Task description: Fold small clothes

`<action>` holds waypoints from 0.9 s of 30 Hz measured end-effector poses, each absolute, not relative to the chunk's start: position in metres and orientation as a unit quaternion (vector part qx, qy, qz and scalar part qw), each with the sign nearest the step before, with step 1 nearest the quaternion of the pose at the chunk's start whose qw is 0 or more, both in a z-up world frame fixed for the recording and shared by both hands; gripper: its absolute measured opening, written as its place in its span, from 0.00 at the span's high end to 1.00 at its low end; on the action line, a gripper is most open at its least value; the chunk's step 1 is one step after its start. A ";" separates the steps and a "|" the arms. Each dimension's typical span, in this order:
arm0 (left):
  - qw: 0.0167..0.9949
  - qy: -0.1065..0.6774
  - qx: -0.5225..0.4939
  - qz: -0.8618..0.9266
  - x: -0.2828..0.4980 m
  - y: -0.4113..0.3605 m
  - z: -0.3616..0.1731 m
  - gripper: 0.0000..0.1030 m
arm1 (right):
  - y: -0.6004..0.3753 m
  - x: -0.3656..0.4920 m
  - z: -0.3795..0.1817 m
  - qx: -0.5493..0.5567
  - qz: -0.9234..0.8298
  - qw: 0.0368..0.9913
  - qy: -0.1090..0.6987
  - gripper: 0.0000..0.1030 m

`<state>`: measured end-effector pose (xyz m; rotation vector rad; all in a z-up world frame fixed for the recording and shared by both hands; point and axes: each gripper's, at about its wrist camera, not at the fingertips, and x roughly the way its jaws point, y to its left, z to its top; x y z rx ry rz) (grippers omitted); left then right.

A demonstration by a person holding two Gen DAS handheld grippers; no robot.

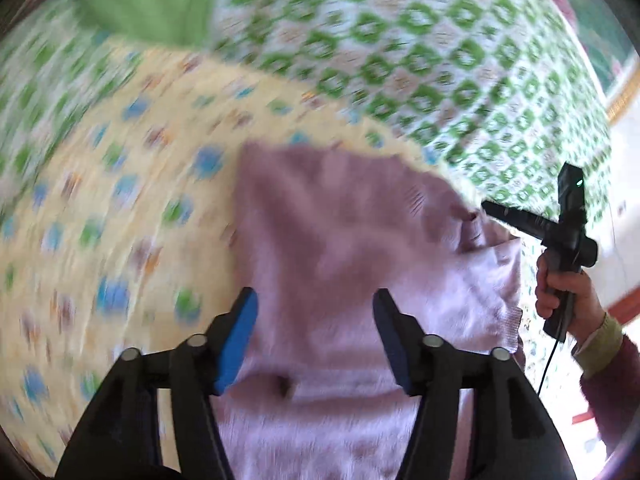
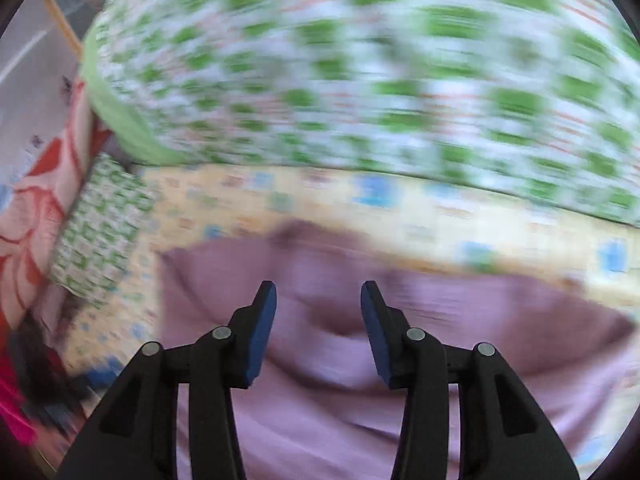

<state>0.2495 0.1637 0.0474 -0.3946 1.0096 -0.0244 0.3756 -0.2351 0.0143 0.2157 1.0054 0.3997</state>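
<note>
Hovering spread: left gripper (image 1: pixel 314 316), right gripper (image 2: pixel 318 312) over lilac garment (image 1: pixel 340 240) | left view alone shows right hand (image 1: pixel 560 292)

Both my feeds are bright with soft, even daylight and no glare. Motion blur smears the green-and-white patterned quilt (image 2: pixel 360 80) across the upper right-wrist frame; the yellow dotted sheet (image 1: pixel 100 200) streaks at left of the left-wrist frame. Fisheye bending curves every edge, with dark vignetted corners. Only the near black fingers stay sharp.

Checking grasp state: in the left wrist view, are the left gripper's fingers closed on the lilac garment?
No, the left gripper is open above the lilac garment.
</note>
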 end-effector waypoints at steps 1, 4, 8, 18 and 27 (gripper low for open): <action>0.859 0.482 -0.170 -0.028 0.268 0.159 0.051 0.30 | -0.249 0.378 0.012 0.087 0.181 0.853 0.483 0.56; 0.860 0.494 -0.109 -0.064 0.329 0.139 0.052 0.28 | -0.279 0.394 0.002 0.030 0.167 0.846 0.506 0.56; 0.841 0.531 -0.064 -0.088 0.396 0.124 0.035 0.26 | -0.282 0.412 -0.007 -0.022 0.192 0.835 0.516 0.50; 0.798 0.592 0.044 -0.107 0.477 0.105 -0.021 0.24 | -0.228 0.434 -0.040 -0.185 0.259 0.791 0.523 0.44; 0.804 0.575 0.102 -0.109 0.482 0.084 -0.015 0.90 | -0.288 0.431 0.006 -0.032 0.179 0.860 0.477 0.95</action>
